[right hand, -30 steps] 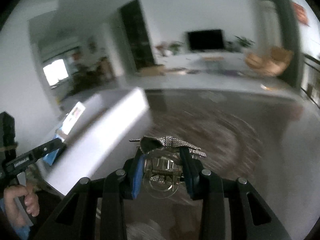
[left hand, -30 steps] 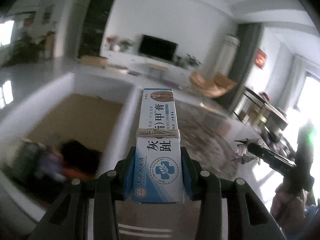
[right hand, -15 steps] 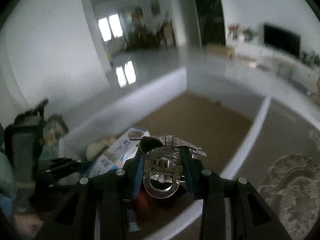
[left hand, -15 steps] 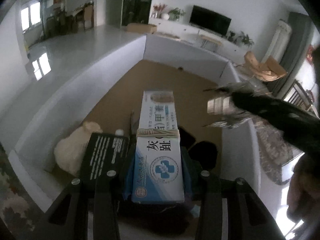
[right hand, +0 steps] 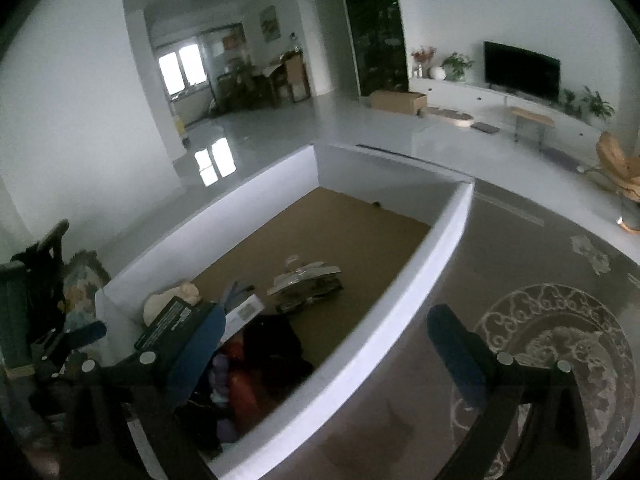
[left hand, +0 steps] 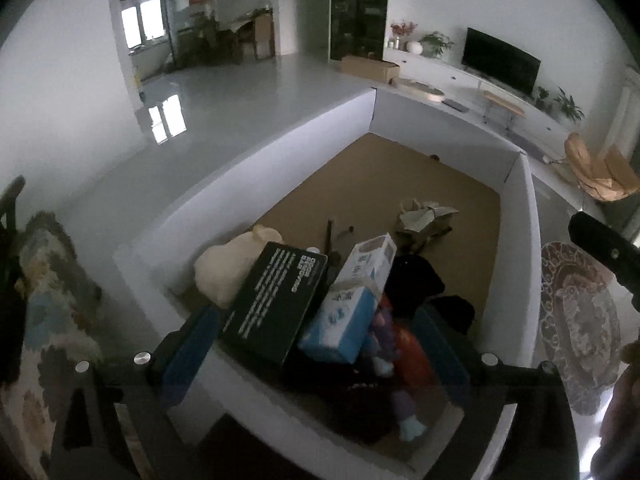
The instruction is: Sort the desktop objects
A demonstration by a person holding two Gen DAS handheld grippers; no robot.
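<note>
A big white box (left hand: 520,240) with a brown cardboard floor holds the sorted things. The blue and white medicine carton (left hand: 352,300) lies in it, leaning on a black box (left hand: 276,300). The silver hair clip (left hand: 424,216) lies on the box floor further in; it also shows in the right wrist view (right hand: 308,280). My left gripper (left hand: 316,344) is open and empty above the pile. My right gripper (right hand: 332,344) is open and empty over the box's right wall (right hand: 400,300).
A cream plush toy (left hand: 232,264), dark cloth (left hand: 416,280) and red and purple items (left hand: 396,344) lie in the box's near corner. A patterned round rug (right hand: 560,360) lies right of the box. The other gripper's arm (left hand: 604,256) reaches in at right.
Both grippers have opened. The medicine carton dropped from my left gripper onto the pile. The hair clip dropped from my right gripper onto the box floor.
</note>
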